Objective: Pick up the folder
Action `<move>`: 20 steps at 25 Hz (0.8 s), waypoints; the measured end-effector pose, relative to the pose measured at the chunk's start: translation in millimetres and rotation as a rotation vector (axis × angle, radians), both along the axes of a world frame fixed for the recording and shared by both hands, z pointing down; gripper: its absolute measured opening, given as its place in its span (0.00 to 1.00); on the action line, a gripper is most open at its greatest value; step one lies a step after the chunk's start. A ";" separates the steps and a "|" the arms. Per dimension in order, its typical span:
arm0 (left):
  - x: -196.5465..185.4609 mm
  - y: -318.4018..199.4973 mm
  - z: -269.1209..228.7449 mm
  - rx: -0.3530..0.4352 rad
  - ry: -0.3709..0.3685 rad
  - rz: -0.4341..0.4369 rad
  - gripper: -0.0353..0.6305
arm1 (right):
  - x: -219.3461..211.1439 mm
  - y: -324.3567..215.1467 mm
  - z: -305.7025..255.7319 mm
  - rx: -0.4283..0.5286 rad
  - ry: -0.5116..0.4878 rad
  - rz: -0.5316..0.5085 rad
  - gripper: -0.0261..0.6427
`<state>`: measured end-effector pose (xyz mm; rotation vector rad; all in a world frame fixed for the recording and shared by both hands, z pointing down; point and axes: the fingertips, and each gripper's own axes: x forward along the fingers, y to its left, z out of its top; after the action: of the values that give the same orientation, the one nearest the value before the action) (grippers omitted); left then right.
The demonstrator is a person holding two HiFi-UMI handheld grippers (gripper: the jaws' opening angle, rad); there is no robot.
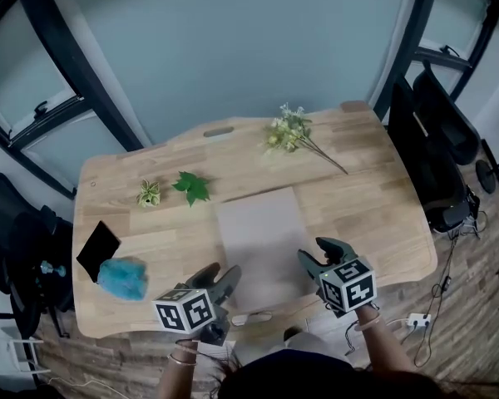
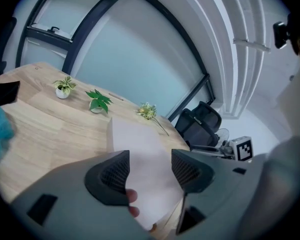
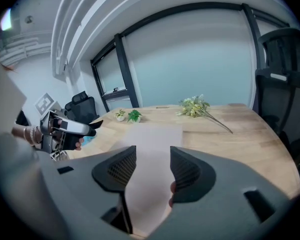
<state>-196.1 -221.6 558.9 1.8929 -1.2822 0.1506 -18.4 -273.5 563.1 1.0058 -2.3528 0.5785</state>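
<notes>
The folder is a pale grey sheet lying flat on the wooden table, its near edge at the table's front. My left gripper hovers over the folder's near left corner, and my right gripper over its near right corner. In the left gripper view the gripper stands open, with the folder on the table beyond the gap. The right gripper is open too, and the folder lies past its jaws. Nothing sits between either pair of pads.
A flower sprig lies at the back right. A green leaf and a small potted plant sit left of centre. A black card and a teal fluffy thing lie front left. Office chairs flank the table.
</notes>
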 end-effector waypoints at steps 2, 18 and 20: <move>-3.7 -6.3 5.6 -0.016 0.008 0.002 0.41 | -0.4 -5.8 5.1 -0.007 0.015 0.012 0.32; -13.5 -21.1 65.2 -0.195 0.127 -0.052 0.44 | -2.3 -40.2 45.1 -0.107 0.005 0.062 0.32; -8.8 -20.9 71.3 -0.218 0.162 -0.061 0.44 | -1.8 -42.0 51.3 -0.137 -0.006 0.057 0.32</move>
<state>-204.9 -242.4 630.2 1.6447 -1.1635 0.0981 -20.2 -315.6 614.4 1.0128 -2.2617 0.7545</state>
